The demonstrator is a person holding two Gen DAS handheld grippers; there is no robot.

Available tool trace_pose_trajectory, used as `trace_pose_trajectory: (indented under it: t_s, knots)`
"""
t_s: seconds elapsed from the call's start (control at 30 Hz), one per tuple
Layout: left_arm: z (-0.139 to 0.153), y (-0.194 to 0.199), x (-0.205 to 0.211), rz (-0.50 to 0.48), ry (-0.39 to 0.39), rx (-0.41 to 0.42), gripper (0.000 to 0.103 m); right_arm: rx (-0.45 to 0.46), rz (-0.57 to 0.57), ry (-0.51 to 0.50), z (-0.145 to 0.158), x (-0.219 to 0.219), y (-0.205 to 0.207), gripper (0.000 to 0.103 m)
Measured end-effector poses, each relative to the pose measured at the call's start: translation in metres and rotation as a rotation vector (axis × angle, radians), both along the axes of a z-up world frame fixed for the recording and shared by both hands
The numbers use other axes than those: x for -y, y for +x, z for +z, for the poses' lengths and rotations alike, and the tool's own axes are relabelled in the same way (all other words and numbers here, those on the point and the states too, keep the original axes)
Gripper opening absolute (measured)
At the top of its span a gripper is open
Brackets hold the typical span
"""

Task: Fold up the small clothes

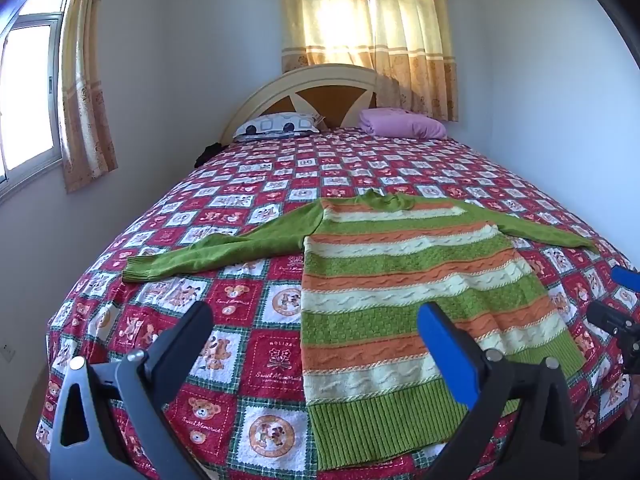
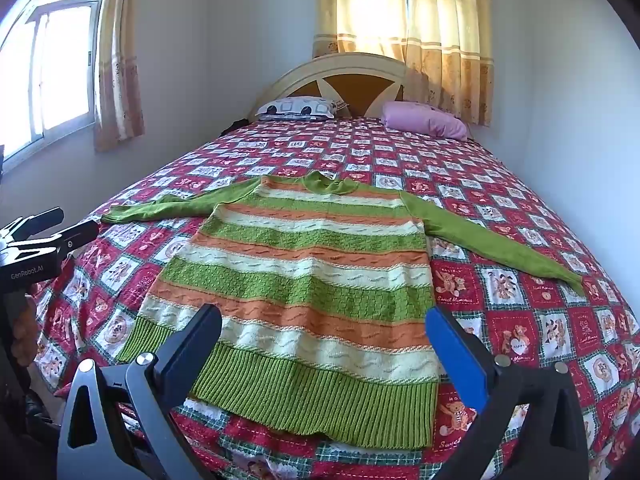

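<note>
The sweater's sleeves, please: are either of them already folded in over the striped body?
No, both sleeves of the sweater lie spread out to the sides on the bedspread.

Bed (image 1: 248, 184) with red, white and green patchwork bear-print cover fills the view ahead of both grippers. Striped green, orange and cream knit sweater (image 2: 304, 280) lies flat on the cover, hem at the near edge just beyond the right gripper's fingers, collar pointing away toward the headboard, both green sleeves spread out to the sides. Far end of the bed: patterned white pillow (image 1: 278, 125) ahead-left, folded pink blanket or pillow (image 1: 402, 123) ahead-right, both against the headboard. Small dark item (image 1: 210, 151) at the far left edge near the pillow, too small to identify, maybe clothing.
</note>
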State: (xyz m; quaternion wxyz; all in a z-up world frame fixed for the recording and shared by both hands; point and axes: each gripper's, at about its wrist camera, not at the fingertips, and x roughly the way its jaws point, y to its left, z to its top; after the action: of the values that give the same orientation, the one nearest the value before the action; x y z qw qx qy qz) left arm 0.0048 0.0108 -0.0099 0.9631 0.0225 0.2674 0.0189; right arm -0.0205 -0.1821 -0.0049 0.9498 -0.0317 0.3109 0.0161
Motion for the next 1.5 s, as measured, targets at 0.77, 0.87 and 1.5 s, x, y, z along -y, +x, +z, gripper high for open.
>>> trace_pose_trajectory:
  t_s: [0.77, 0.87, 1.5]
  knots:
    - [0.000, 0.000, -0.001, -0.001, 0.000, -0.001, 0.103, -0.011, 0.001, -0.001, -0.002, 0.000, 0.000, 0.102]
    - [0.000, 0.001, -0.001, -0.001, -0.001, -0.001, 0.103, -0.002, 0.003, -0.001, -0.002, 0.000, 0.001, 0.102]
    - [-0.009, 0.005, -0.008, 0.008, 0.001, -0.010, 0.103, -0.023, -0.005, 0.009, -0.006, 0.005, 0.005, 0.102]
